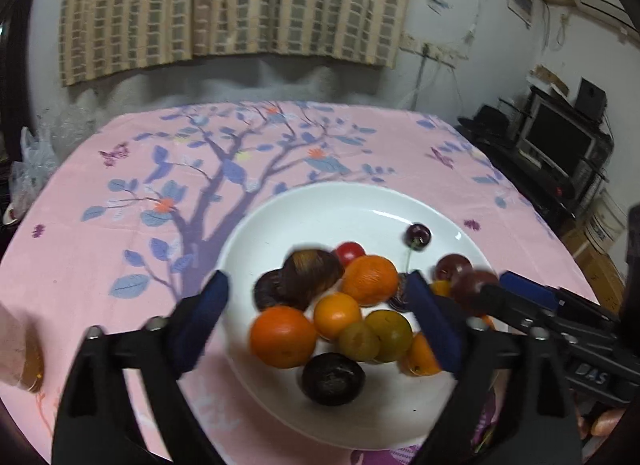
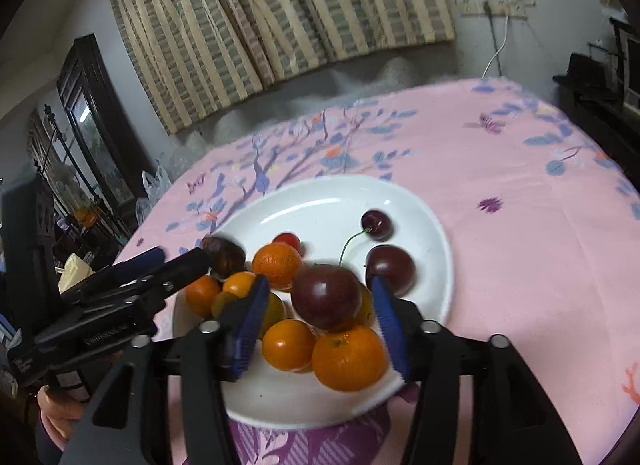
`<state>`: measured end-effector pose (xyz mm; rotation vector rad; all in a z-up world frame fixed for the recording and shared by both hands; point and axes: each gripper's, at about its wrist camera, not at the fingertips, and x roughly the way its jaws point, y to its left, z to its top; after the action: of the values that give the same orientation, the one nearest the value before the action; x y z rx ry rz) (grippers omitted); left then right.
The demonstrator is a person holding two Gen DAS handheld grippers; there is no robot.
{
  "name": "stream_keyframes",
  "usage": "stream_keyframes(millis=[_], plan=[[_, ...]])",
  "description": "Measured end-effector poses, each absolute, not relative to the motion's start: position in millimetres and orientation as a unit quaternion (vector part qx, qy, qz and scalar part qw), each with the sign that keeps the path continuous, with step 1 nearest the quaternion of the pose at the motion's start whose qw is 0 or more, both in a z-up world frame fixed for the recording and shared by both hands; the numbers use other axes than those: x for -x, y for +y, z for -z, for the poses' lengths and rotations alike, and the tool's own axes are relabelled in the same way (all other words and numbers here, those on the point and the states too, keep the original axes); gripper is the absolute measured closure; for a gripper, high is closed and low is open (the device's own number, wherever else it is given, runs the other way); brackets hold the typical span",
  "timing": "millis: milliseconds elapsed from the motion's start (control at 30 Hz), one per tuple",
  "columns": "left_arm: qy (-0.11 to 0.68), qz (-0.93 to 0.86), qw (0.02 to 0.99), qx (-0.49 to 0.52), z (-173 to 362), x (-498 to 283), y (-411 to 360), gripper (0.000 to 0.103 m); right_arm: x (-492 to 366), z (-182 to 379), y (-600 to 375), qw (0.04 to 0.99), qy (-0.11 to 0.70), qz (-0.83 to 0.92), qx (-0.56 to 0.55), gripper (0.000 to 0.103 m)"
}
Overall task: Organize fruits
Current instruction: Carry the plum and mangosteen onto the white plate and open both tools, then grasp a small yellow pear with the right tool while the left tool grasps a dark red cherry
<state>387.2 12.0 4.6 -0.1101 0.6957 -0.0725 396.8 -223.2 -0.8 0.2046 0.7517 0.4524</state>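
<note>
A white plate (image 1: 304, 209) holds a pile of fruit: oranges (image 1: 283, 337), dark plums (image 1: 333, 379), green-yellow plums (image 1: 388, 335), a red cherry tomato (image 1: 350, 251) and a dark cherry (image 1: 418, 236). My left gripper (image 1: 320, 297) is open above the pile, empty. My right gripper (image 2: 320, 297) is open with a dark plum (image 2: 326, 297) between its fingers, apart from both pads. The plate (image 2: 320, 201), an orange (image 2: 349, 357) and the cherry (image 2: 377, 225) show in the right wrist view. The right gripper's fingers (image 1: 524, 291) enter the left wrist view from the right.
The plate stands on a pink flowered tablecloth (image 1: 120, 265) over a round table. A hand with a jar (image 1: 24, 349) is at the left edge. Striped curtains (image 1: 240, 5) hang behind. A dark shelf with a monitor (image 1: 560, 145) stands at the right.
</note>
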Motion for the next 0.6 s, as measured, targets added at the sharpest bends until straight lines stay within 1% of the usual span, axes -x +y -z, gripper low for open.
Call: stream_keyframes(millis=[67, 167, 367, 533, 600], plan=[[0.343, 0.037, 0.937, 0.059, -7.8, -380.3, 14.6, 0.008, -384.6, -8.7, -230.4, 0.905, 0.351, -0.221, -0.093, 0.038], [0.353, 0.034, 0.933, 0.065, -2.3, -358.2, 17.8, 0.007, -362.0, -14.8, -239.8, 0.907, 0.348, -0.225, -0.079, 0.037], [0.343, 0.006, 0.939, 0.036, 6.7, -315.2, 9.1, 0.007, -317.9, 9.5, -247.8, 0.895, 0.386, -0.221, -0.042, 0.037], [0.351, -0.005, 0.936, 0.017, 17.5, -297.9, 9.4, 0.007, -298.8, 28.4, -245.9, 0.879, 0.422, -0.221, 0.001, 0.037], [0.352, -0.007, 0.936, 0.021, 18.1, -294.9, 11.9, 0.007, -292.4, 35.2, -244.4, 0.875, 0.428, -0.225, 0.017, 0.041]])
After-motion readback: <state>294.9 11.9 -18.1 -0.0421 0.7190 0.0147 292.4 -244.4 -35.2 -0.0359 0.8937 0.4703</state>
